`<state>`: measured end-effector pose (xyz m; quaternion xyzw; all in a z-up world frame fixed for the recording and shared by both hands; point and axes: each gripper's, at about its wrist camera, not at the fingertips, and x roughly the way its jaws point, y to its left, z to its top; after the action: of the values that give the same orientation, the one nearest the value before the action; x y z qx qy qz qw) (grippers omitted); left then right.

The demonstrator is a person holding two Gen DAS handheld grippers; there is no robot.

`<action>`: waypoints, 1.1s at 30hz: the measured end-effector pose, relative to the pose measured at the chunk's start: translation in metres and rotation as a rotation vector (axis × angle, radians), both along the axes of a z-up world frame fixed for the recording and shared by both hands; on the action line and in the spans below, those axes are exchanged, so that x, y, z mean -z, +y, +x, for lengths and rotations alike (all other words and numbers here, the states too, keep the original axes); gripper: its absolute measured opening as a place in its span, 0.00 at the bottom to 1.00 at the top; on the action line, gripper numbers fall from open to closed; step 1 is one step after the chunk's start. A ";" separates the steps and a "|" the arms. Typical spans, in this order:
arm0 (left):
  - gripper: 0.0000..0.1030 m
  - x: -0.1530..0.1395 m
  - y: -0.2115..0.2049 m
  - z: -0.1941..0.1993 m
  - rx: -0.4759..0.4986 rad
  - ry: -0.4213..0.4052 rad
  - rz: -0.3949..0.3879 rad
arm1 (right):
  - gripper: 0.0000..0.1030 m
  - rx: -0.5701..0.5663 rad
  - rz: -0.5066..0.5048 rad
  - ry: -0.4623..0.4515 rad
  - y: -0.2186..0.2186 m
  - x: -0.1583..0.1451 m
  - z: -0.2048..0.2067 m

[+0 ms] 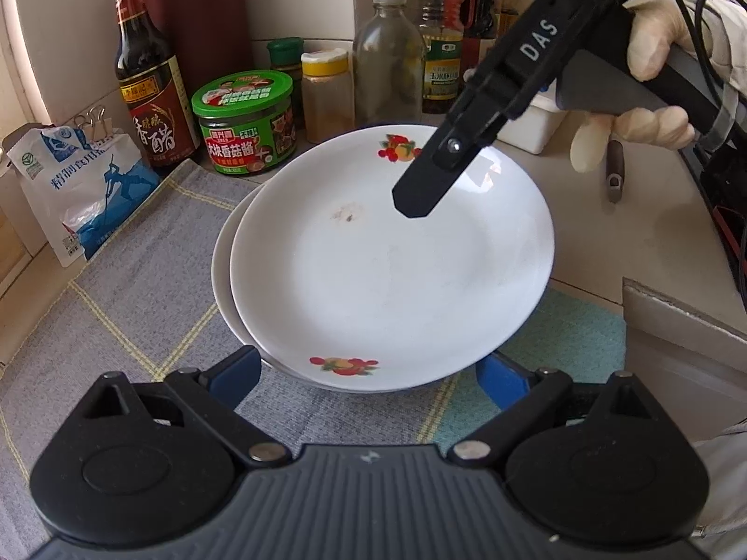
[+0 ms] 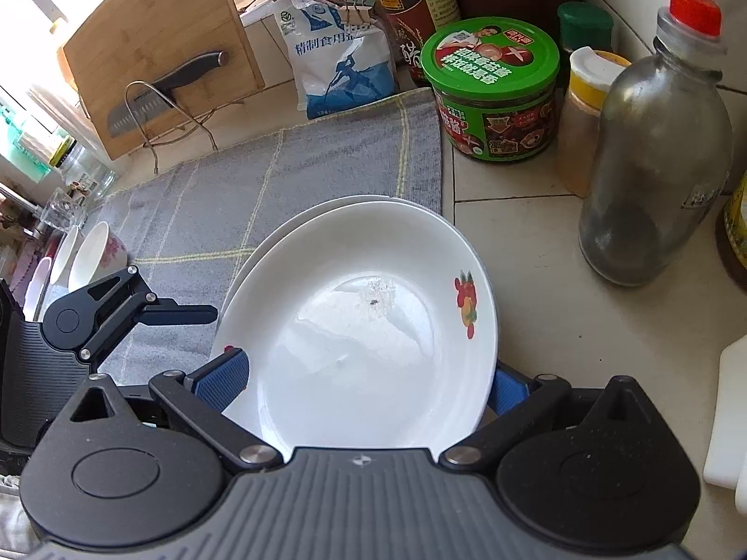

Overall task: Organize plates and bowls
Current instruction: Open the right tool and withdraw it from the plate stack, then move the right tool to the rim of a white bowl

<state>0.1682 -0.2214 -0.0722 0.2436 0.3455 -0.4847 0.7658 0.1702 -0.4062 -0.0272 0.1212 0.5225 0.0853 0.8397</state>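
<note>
While both grippers stand at opposite sides of it, the top plate (image 1: 392, 256) lies face up on a second plate (image 1: 223, 252), whose rim shows as a crescent on one side only. Both are round, so neither has a long axis; the top one is shifted off centre on the lower one. Its two fruit prints sit on opposite parts of the rim, one toward the jars and one toward the left gripper. A small brown smear marks its well. The stack rests on the grey checked cloth (image 1: 130, 280), overhanging the cloth's edge near the green-lidded jar (image 1: 245, 121).

Left gripper (image 1: 369, 373): spread wide, blue pads flanking the near rim of the stack. Whether the pads touch the rim cannot be told; no clamping is visible.

Right gripper (image 2: 369, 375): tilted steeply down onto the opposite rim, its blue pads either side of the plate's edge. From the left wrist view one black finger (image 1: 422, 186) hangs over the plate's well. Whether the jaws press the rim cannot be told.

A gloved hand (image 1: 653, 93) grips the right gripper's handle, fingers curled round it.

Behind the stack stand a dark vinegar bottle (image 1: 149, 74), a clear glass bottle (image 1: 387, 60) and a salt bag (image 1: 79, 182). Upright bowls (image 2: 95, 256) stand beyond the cloth's far side
</note>
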 end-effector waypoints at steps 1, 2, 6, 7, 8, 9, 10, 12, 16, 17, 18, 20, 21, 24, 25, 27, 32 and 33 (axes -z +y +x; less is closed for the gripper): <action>0.95 0.000 0.000 0.000 -0.001 0.004 -0.002 | 1.00 -0.002 -0.014 0.000 0.002 0.000 0.000; 0.95 -0.001 0.000 0.000 -0.002 0.007 -0.005 | 1.00 -0.002 -0.031 0.000 0.003 -0.001 -0.001; 0.95 -0.002 0.002 0.000 -0.014 0.010 -0.016 | 1.00 0.000 -0.091 0.020 0.006 0.001 -0.002; 0.95 -0.003 0.003 0.001 -0.019 0.012 -0.022 | 1.00 -0.001 -0.103 0.020 0.007 0.001 -0.002; 0.95 -0.004 0.003 0.001 -0.017 0.015 -0.023 | 1.00 -0.004 -0.106 0.016 0.008 0.001 -0.004; 0.95 -0.003 0.003 0.000 -0.015 0.013 -0.021 | 1.00 -0.005 -0.104 0.014 0.009 0.001 -0.004; 0.95 -0.003 0.004 -0.001 -0.019 0.005 -0.022 | 1.00 -0.007 -0.108 0.015 0.009 0.001 -0.005; 0.95 -0.003 0.006 -0.002 -0.017 0.010 -0.025 | 1.00 -0.013 -0.165 0.008 0.015 0.000 -0.007; 0.95 -0.007 0.014 -0.004 -0.044 0.000 -0.048 | 1.00 -0.031 -0.236 -0.036 0.030 -0.007 -0.012; 0.95 -0.009 0.017 -0.005 -0.056 -0.001 -0.060 | 1.00 -0.032 -0.247 -0.057 0.033 -0.010 -0.014; 0.96 -0.011 0.021 -0.006 -0.073 0.000 -0.077 | 1.00 -0.028 -0.268 -0.083 0.038 -0.014 -0.016; 0.96 -0.015 0.029 -0.008 -0.108 -0.001 -0.109 | 1.00 -0.033 -0.328 -0.141 0.050 -0.021 -0.019; 0.96 -0.017 0.034 -0.009 -0.129 -0.004 -0.123 | 1.00 -0.036 -0.355 -0.168 0.056 -0.024 -0.021; 0.97 -0.022 0.047 -0.013 -0.206 -0.021 -0.157 | 1.00 -0.044 -0.416 -0.248 0.075 -0.031 -0.023; 0.97 -0.024 0.052 -0.014 -0.235 -0.026 -0.165 | 1.00 -0.049 -0.426 -0.274 0.082 -0.032 -0.023; 0.97 -0.026 0.062 -0.015 -0.296 -0.033 -0.176 | 1.00 -0.059 -0.422 -0.313 0.093 -0.034 -0.021; 0.97 -0.031 0.099 -0.016 -0.451 -0.054 -0.191 | 1.00 -0.168 -0.389 -0.352 0.129 -0.029 -0.003; 0.97 -0.032 0.107 -0.017 -0.486 -0.058 -0.193 | 1.00 -0.204 -0.389 -0.359 0.138 -0.029 0.001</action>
<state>0.1512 -0.1141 -0.0401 0.0933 0.3239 -0.3100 0.8890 0.1714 -0.2680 0.0016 -0.1126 0.3816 0.0876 0.9132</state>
